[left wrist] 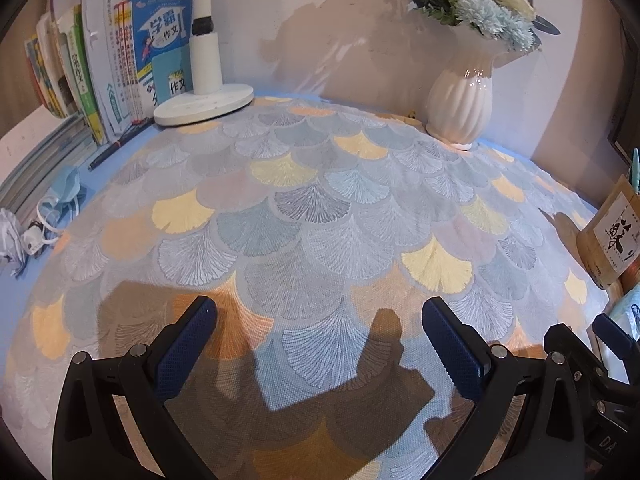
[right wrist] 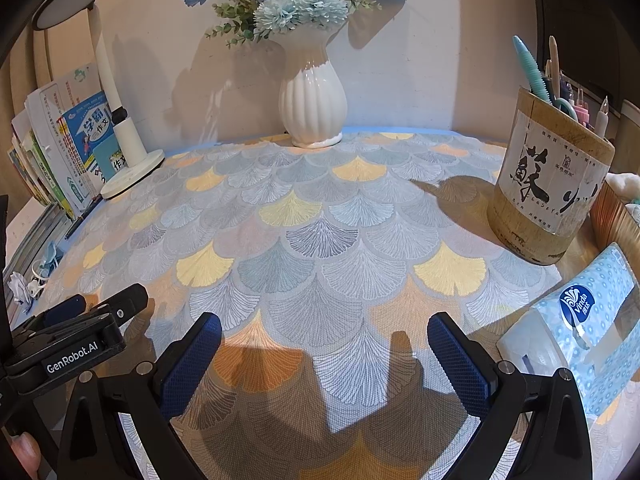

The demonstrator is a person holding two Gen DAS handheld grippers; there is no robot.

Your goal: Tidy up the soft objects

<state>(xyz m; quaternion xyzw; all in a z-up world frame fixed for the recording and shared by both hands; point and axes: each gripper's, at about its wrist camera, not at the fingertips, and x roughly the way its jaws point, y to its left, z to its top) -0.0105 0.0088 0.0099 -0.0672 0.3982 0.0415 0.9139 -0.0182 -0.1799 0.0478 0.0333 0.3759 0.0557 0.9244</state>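
**Desk inventory: soft items at the edges, both grippers empty**

Tissue pack (right wrist: 576, 344), soft, blue-dotted wrapper with a round blue "Vinda" label, lying at the right edge of the desk, just in front of the pen holder. Only a sliver of it shows at the right margin of the left wrist view.

Face mask (left wrist: 66, 190), pale blue with white ear loops, crumpled at the left edge of the desk beside a stack of flat books. Near it, closer to the front, a crumpled white paper or cloth (left wrist: 10, 236); which of the two cannot be told.

Left gripper (left wrist: 320, 320): fingers spread wide apart, nothing between the blue pads, hovering above the front of the patterned mat (left wrist: 320, 216). In the right wrist view it shows at the lower left, marked "GenRobot.AI".

Right gripper (right wrist: 324, 340): fingers likewise spread wide, nothing held, above the front of the mat, to the right of the left gripper. A fingertip (right wrist: 26, 452) of the person shows at the lower left corner of this view.

Mat: fan-leaf pattern in grey, blue, yellow and orange, covering most of the blue desk top.

White ribbed vase (right wrist: 312, 112) with blue and white flowers, at the back edge of the mat against the wall.

Desk lamp (left wrist: 204, 100), white, round base at the back left corner.

Upright books (left wrist: 120, 60), standing at the left of the lamp; a dark pen (left wrist: 116, 148) lies in front of them.

Pen holder (right wrist: 548, 184), cylindrical, bamboo-coloured with a calligraphy label, holding pens, at the right edge.
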